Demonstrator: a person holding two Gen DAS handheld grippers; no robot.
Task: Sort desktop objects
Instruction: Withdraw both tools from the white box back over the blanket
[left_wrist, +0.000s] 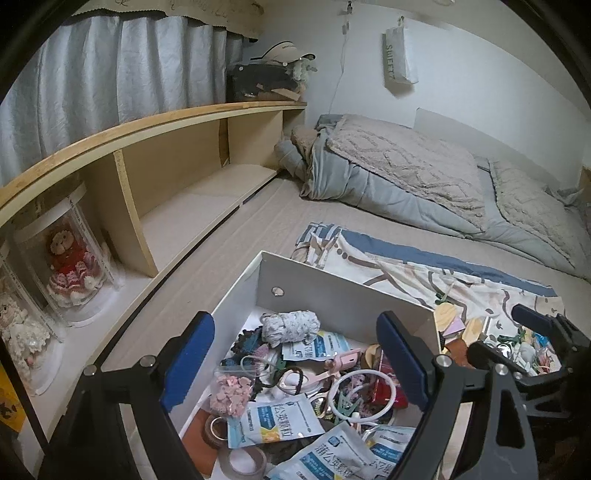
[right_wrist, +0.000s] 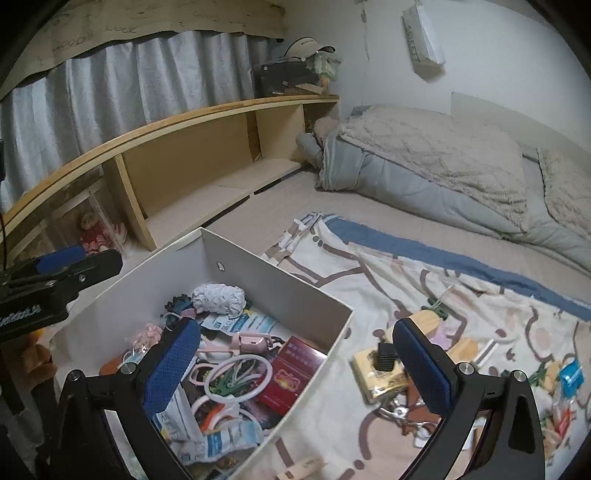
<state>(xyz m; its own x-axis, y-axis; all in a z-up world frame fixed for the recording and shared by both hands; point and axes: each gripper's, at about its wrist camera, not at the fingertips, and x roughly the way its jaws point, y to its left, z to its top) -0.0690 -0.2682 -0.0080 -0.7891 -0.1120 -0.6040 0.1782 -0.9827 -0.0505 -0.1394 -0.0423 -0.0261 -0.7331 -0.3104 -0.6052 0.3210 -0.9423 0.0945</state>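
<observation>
Clutter on the patterned cloth (right_wrist: 369, 266) looks light; your right gripper (right_wrist: 299, 365) gapes empty, so pinch the stiff yellow packet (right_wrist: 373, 373) by its edges.

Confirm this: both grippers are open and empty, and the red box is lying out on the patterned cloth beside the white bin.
Not quite. The red box lies inside the white bin, among the clutter, not on the patterned cloth; the right wrist view shows it. The left gripper and right gripper are indeed open and empty.
</observation>
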